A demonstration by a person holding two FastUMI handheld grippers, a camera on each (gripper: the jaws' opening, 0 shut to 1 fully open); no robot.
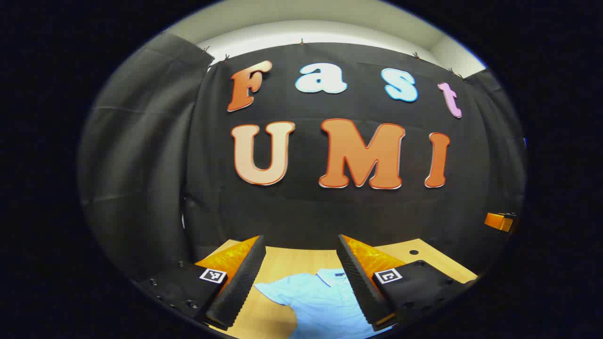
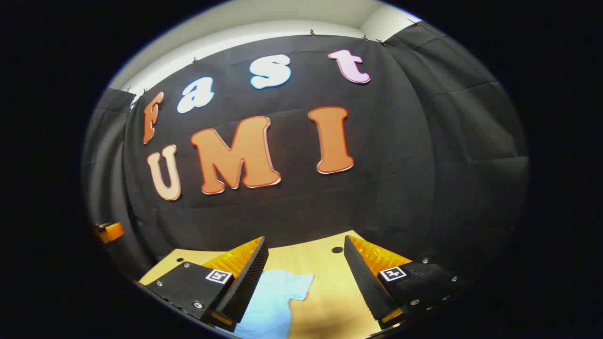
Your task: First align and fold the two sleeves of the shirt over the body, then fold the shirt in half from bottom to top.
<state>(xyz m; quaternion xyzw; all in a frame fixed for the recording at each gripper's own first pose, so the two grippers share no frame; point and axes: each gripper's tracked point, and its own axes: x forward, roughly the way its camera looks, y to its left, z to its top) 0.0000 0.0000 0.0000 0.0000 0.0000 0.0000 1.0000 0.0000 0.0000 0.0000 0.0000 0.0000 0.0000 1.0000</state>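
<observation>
The left gripper (image 1: 300, 252) hangs above the table (image 1: 301, 261) with its fingers spread wide and nothing between them — below it the shirt (image 1: 320, 301) lies flat on the wood, collar (image 1: 335, 274) toward the wall, one short sleeve (image 1: 278, 289) stretched out to the side. The right gripper (image 2: 305, 254) is also held apart and empty, raised over the table — the shirt's other sleeve (image 2: 282, 287) lies beneath its left finger

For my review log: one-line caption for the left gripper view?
Open left gripper held above a light blue shirt lying unfolded on the wooden table.
</observation>
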